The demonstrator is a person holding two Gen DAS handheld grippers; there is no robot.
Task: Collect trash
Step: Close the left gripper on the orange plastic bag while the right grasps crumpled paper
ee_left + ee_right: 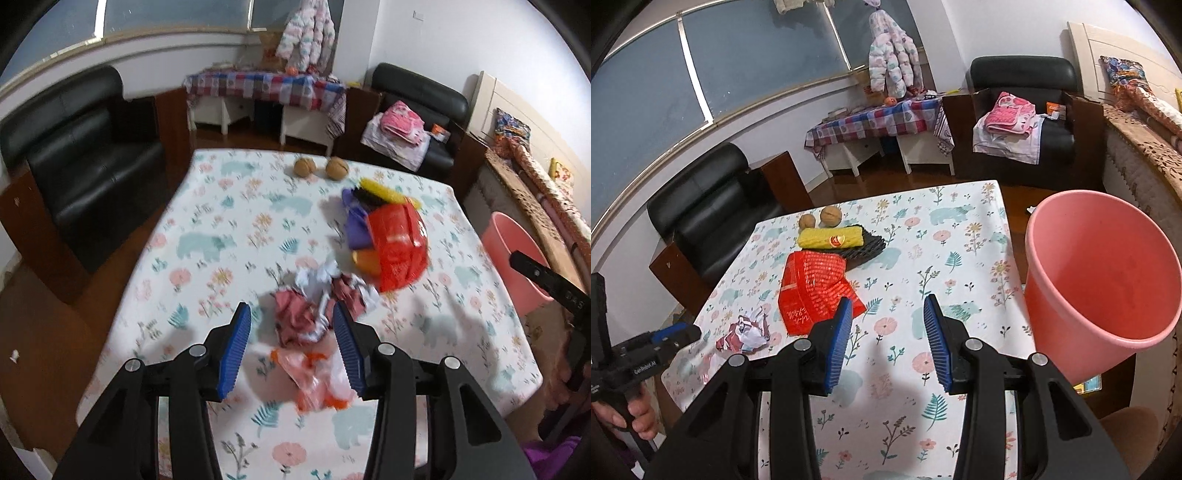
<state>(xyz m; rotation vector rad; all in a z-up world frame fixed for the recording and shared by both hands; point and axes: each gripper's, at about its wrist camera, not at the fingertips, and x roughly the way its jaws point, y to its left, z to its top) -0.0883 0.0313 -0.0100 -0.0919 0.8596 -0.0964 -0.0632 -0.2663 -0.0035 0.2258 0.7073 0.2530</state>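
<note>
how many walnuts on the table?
2. Both sit side by side at the table's far edge: one walnut on the left, the other walnut just right of it, behind the yellow packet. None seem hidden.

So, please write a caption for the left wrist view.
Open left gripper above crumpled paper on the floral table.

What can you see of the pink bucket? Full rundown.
The pink bucket is a plain tapered pail, smooth and plastic-looking, without a visible handle or lid. It looks empty: only bare inner wall and bottom show. It appears tilted, mouth toward the right wrist camera, beside the table's right edge rather than on it. Its base is hidden, so what supports it cannot be told. Neither gripper touches it. The left wrist view shows only part of it past the table edge.
</note>
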